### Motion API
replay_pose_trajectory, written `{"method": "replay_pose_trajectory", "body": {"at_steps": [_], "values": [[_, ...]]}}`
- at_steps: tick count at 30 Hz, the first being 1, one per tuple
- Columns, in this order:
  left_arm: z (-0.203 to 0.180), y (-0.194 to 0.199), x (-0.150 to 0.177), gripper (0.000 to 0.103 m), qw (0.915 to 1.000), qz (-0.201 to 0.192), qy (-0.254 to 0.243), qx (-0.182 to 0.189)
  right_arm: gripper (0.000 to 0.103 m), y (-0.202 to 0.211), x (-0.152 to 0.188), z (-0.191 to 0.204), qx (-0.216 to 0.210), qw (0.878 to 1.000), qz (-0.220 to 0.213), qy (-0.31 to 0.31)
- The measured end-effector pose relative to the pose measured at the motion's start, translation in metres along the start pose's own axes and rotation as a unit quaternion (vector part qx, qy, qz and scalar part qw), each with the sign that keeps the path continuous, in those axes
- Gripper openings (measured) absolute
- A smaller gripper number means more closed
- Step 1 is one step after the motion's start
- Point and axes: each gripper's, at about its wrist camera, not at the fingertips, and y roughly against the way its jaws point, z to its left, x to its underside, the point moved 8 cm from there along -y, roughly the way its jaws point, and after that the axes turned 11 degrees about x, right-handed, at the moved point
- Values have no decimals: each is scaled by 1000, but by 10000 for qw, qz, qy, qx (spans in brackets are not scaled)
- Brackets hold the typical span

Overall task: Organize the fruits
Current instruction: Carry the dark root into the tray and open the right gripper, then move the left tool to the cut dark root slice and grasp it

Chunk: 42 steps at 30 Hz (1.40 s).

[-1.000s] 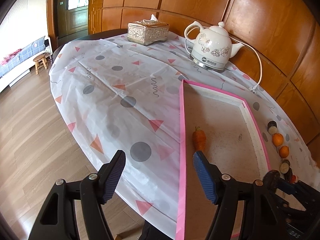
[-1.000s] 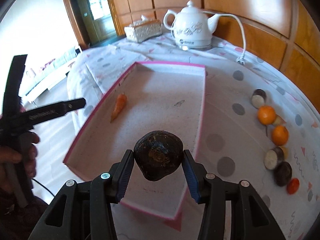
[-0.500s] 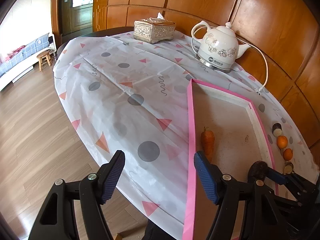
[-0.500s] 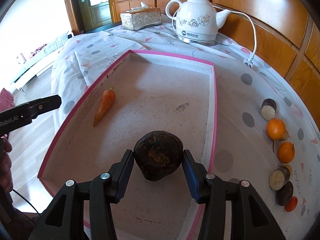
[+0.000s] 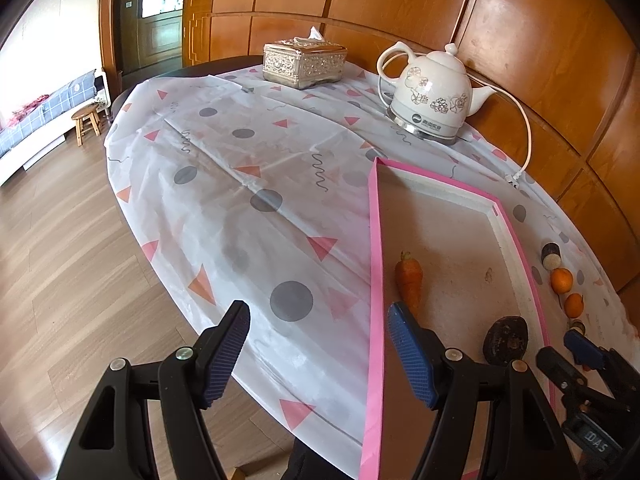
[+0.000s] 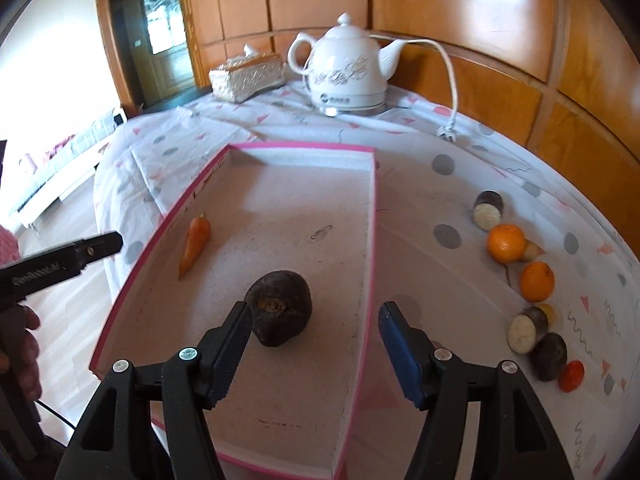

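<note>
Right wrist view shows the change plainly: a second ago the right hand-held gripper (image 6: pixel 312 322) pinched the dark round fruit (image 6: pixel 279 307) off the surface above the near end of the pink-edged tray (image 6: pixel 374 216); now its jaws are opening and the fruit sits on the tray floor, its left flank touching or just beside the left pad while the right pad stands well clear. Nothing is gripped any more, so this drop-off reads as complete. The carrot (image 6: pixel 195 243) lies where it did, at about ten o'clock from the dark fruit, near the tray's left rim, so the tray now holds two items. In the left wrist view the left hand-held gripper (image 5: pixel 318 342) hangs spread and empty over the desk (image 5: pixel 248 184) edge, as it did a second ago, with the tray's left rim running between its pads; the carrot lies just beyond its right pad and the released fruit at roughly four o'clock from the carrot. Out on the cloth, at two to four o'clock from the tray in the right wrist view, two oranges (image 6: pixel 505 242), several cut dark pieces (image 6: pixel 488 210) and a small red fruit (image 6: pixel 572 376) still wait in a loose row. Judging from that, the sorting is early, and the right hand is probably best placed to swing toward that row for the next pick.
</note>
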Motion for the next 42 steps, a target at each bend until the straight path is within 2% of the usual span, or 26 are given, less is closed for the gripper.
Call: {"method": "replay_pose_trajectory", "body": {"at_steps": [10, 18, 23, 27, 31, 36, 42], "values": [[-7, 4, 0, 72, 9999, -36, -99, 23, 68, 22, 18, -58, 562, 9960, -140, -684], [-14, 3, 1, 72, 9998, 3, -173, 37, 68, 28, 64, -141, 1312, 9798, 106, -1508], [-19, 3, 0, 72, 9997, 3, -249, 43, 68, 36, 98, -199, 1881, 9603, 256, -2044], [-24, 7, -1, 72, 9995, -17, -323, 60, 68, 47, 127, -243, 2343, 9385, 367, -2510], [-35, 15, -5, 72, 9989, -73, -451, 139, 68, 61, 155, -283, 2832, 9112, 445, -2958], [-55, 26, -9, 72, 9974, -137, -644, 281, 68, 70, 178, -315, 3237, 8833, 488, -3357], [-96, 28, -18, 72, 9925, -160, -1049, 599, 68, 69, 196, -341, 3490, 8629, 536, -3615]]}}
